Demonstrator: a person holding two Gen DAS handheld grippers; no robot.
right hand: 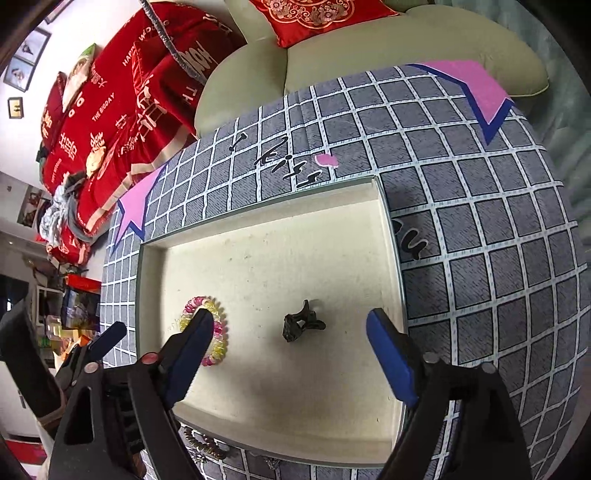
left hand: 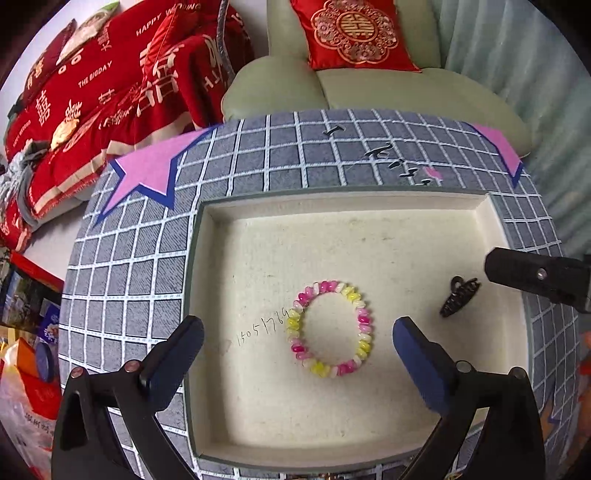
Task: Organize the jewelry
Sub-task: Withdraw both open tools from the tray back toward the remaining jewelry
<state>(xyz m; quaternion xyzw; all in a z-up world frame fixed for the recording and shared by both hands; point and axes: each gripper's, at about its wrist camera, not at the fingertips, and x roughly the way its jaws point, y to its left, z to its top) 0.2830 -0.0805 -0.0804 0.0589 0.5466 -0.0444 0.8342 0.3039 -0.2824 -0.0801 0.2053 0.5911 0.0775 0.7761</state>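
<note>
A cream shallow tray [left hand: 332,206] [right hand: 258,214] lies on a grey checked cloth. In it lie a pink, yellow and white bead bracelet [left hand: 330,328] [right hand: 218,332] and a small black hair claw clip [left hand: 458,295] [right hand: 301,325]. My left gripper [left hand: 297,343] is open and empty, its fingers either side of the bracelet and above it. My right gripper [right hand: 291,336] is open and empty, hovering over the clip; its left finger [right hand: 188,350] hides part of the bracelet. A right finger [left hand: 539,277] shows at the left wrist view's right edge.
More jewelry [right hand: 203,446] lies on the cloth just outside the tray's near edge. A green sofa [left hand: 369,92] with a red cushion [left hand: 351,33] stands behind the table. Red bedding [left hand: 92,92] lies to the left.
</note>
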